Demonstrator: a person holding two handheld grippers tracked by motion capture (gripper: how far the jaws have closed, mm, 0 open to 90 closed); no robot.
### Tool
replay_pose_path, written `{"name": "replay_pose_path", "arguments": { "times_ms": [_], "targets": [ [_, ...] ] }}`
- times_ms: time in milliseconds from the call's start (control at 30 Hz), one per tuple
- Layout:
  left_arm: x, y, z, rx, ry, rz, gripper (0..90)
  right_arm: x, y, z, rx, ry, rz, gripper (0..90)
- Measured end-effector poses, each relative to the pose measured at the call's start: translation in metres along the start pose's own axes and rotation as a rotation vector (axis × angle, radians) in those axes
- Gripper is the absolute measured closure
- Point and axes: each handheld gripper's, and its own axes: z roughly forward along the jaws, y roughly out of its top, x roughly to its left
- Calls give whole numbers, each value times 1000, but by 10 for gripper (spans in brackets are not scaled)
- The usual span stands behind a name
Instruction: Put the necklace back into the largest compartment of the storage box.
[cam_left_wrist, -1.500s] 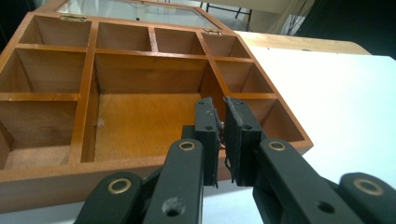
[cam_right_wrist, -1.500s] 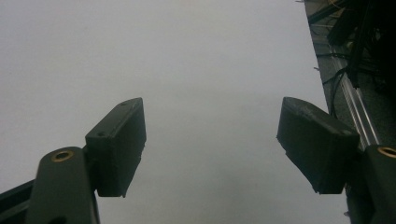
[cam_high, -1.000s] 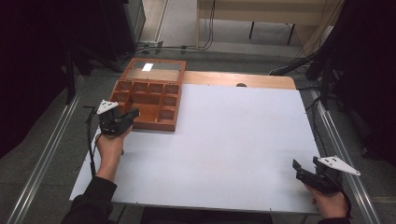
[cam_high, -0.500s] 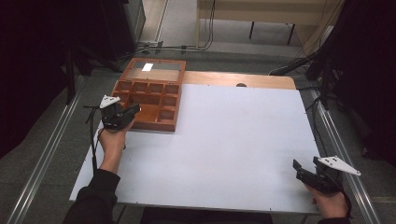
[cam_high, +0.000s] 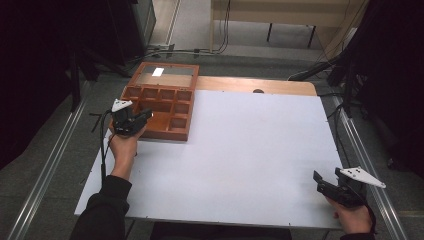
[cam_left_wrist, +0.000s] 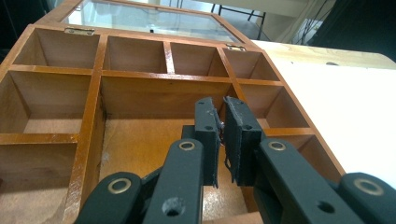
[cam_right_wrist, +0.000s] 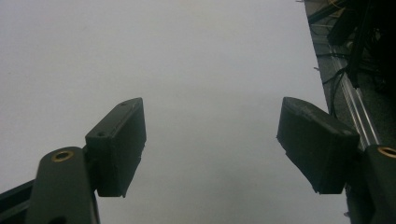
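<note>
The brown wooden compartment box (cam_high: 160, 107), lid open, at the frame's upper left, is hovered over by the left gripper (cam_left_wrist: 223, 122), jaws together, empty, while the right gripper (cam_right_wrist: 212, 140) is held wide apart at lower right; lid closing is judged next.

Compartmented box (cam_high: 162, 107) at the far left corner of the table (cam_high: 240, 160), its open lid (cam_high: 165, 75) lying flat behind it, left gripper (cam_high: 142, 117) over the box's near left compartments, right gripper (cam_high: 320, 181) at the near right corner, well apart
</note>
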Motion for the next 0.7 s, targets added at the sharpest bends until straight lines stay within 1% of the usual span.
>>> {"name": "replay_pose_path", "arguments": {
  "times_ms": [400, 533, 700],
  "targets": [
    [5, 5, 10, 7, 27, -10, 844, 0, 0, 0, 1, 0, 2, 218],
    [4, 8, 12, 10, 31, 3, 844, 0, 0, 0, 1, 1, 0, 218],
    [5, 9, 17, 15, 40, -1, 843, 0, 0, 0, 1, 1, 4, 218]
  ]
}}
